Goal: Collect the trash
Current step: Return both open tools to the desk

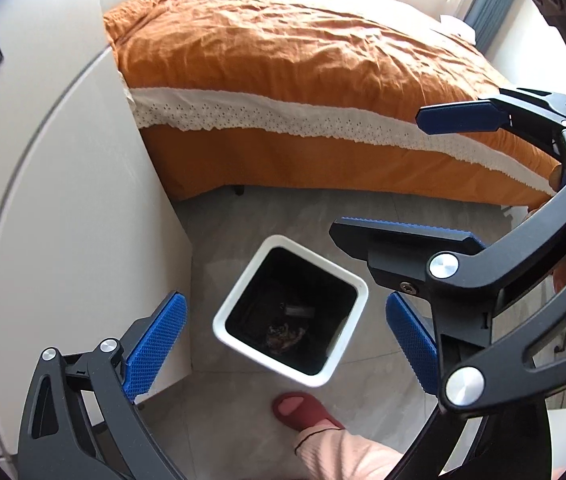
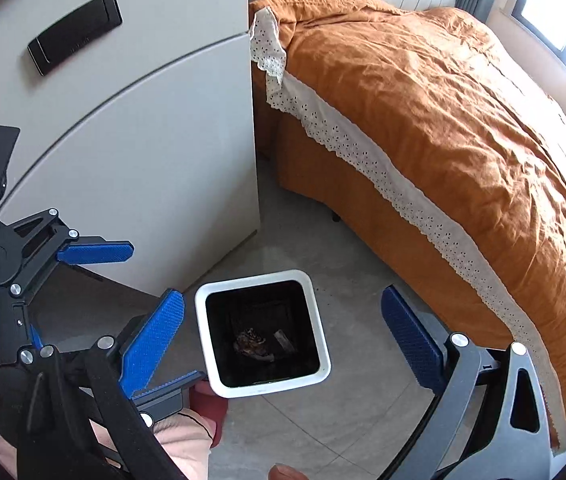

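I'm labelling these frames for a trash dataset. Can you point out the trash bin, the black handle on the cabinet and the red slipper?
trash bin (image 1: 243,280): left wrist view, on its white rim, left side.
black handle (image 2: 75,34): right wrist view, on the middle of the bar.
red slipper (image 1: 303,408): left wrist view, on its upper strap.

Left tool (image 1: 283,344) and right tool (image 2: 283,336) both hang spread wide, holding nothing.
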